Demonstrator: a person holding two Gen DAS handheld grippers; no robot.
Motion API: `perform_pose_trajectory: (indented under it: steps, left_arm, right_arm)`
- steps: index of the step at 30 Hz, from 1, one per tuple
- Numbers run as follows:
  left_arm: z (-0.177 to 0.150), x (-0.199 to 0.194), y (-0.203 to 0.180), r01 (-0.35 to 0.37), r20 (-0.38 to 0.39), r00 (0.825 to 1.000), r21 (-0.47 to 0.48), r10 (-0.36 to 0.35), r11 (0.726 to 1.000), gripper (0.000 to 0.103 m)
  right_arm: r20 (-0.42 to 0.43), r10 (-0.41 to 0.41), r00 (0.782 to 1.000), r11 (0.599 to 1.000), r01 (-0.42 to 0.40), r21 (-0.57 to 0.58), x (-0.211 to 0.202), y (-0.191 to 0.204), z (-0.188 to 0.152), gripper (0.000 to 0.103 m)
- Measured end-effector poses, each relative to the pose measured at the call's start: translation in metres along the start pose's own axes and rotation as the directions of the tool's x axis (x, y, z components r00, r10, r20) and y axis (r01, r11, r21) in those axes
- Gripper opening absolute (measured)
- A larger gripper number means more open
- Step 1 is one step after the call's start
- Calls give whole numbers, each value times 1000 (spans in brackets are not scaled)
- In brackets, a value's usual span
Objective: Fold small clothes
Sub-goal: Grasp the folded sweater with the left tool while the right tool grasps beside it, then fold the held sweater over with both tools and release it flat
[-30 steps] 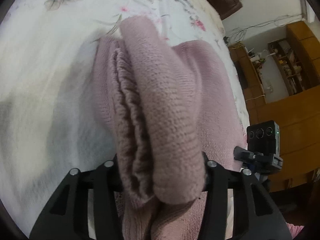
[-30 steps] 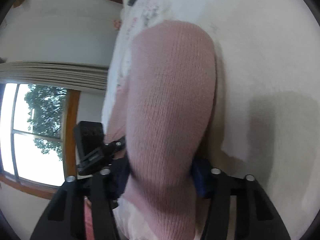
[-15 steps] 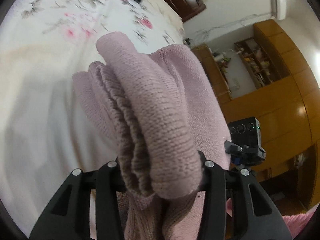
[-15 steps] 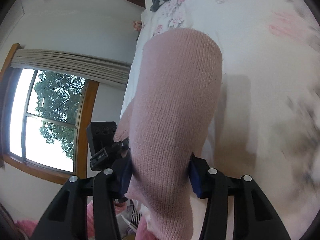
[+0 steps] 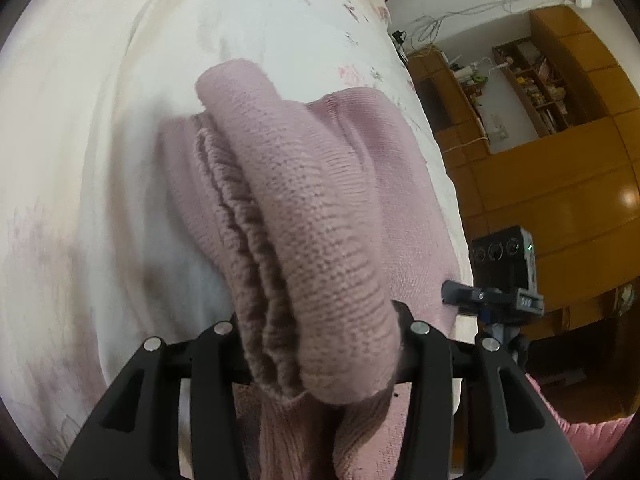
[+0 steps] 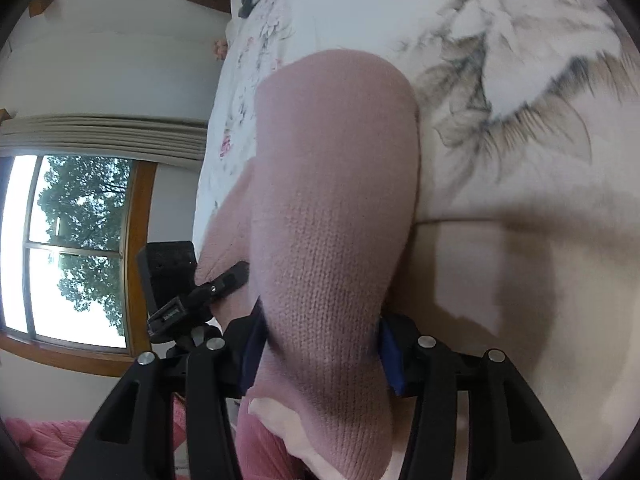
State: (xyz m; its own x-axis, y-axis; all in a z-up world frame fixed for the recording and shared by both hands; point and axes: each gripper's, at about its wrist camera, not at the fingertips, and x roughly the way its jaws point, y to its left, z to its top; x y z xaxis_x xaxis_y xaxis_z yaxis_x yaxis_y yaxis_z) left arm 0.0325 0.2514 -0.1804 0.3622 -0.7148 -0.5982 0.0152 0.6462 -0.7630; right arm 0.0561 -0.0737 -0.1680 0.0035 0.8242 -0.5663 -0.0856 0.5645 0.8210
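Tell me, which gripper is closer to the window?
Left. The left gripper sits between the right gripper and the window; the right one is on the far side, toward the wooden cupboards. Both clamp the pink sweater.

A dusty-pink knitted garment (image 5: 316, 216), fine ribbed wool, bunched into a thick roll of several layers. In my left view its folded edges stack like pleats along the left side, a rounded end rising over the bed. In my right view the same knit (image 6: 336, 208) bulges smooth and lifted above the sheet.
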Motion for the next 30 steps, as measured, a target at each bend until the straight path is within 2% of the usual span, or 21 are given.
perform_pose_trajectory:
  steps: [4, 5, 7, 9, 13, 16, 19, 23, 24, 27, 28, 30]
  left_arm:
    - [-6, 5, 9, -44, 3, 999, -3, 44, 999, 49]
    - [-6, 6, 12, -45, 2, 999, -15, 45, 999, 50]
    - [-8, 5, 18, -44, 0, 999, -42, 44, 998, 54]
    - [-9, -2, 18, -54, -1, 999, -48, 54, 997, 55]
    - [-20, -32, 5, -135, 17, 991, 0, 135, 991, 53]
    - [-32, -61, -15, -205, 75, 977, 65, 200, 977, 53]
    - [-48, -83, -45, -248, 139, 964, 141, 229, 958, 55]
    - [-62, -72, -73, -292, 132, 954, 213, 269, 932, 56]
    - [-65, -66, -75, -305, 123, 951, 225, 284, 925, 56]
    - [-80, -53, -62, -337, 81, 941, 225, 327, 914, 55]
    - [-80, -47, -60, -355, 70, 935, 224, 349, 907, 54]
    - [-85, -39, -51, -413, 51, 909, 236, 413, 880, 53]
  right_arm:
    - [6, -47, 999, 998, 47, -30, 8, 0, 1, 58]
    - [1, -49, 999, 999, 49, -20, 13, -2, 2, 59]
    - [-8, -51, 999, 999, 51, 2, 18, -6, 2, 70]
    - [-5, -57, 998, 998, 57, 15, 17, -6, -1, 72]
    - [3, -89, 996, 996, 89, 20, 8, 1, -16, 76]
    - [-14, -117, 993, 993, 117, -4, 1, 4, -36, 77]
    - [-30, -140, 990, 990, 140, -7, -2, 5, -57, 77]
    - [-56, -163, 985, 986, 164, 7, 3, -4, -77, 77]
    - [-63, -169, 984, 985, 170, 12, 7, -5, -79, 72]
    - [-69, -178, 982, 984, 179, 18, 14, -5, -79, 49]
    - [-54, -183, 982, 983, 184, 13, 11, -2, -78, 42]
    - [-44, -208, 977, 978, 207, -21, 6, 7, -76, 34]
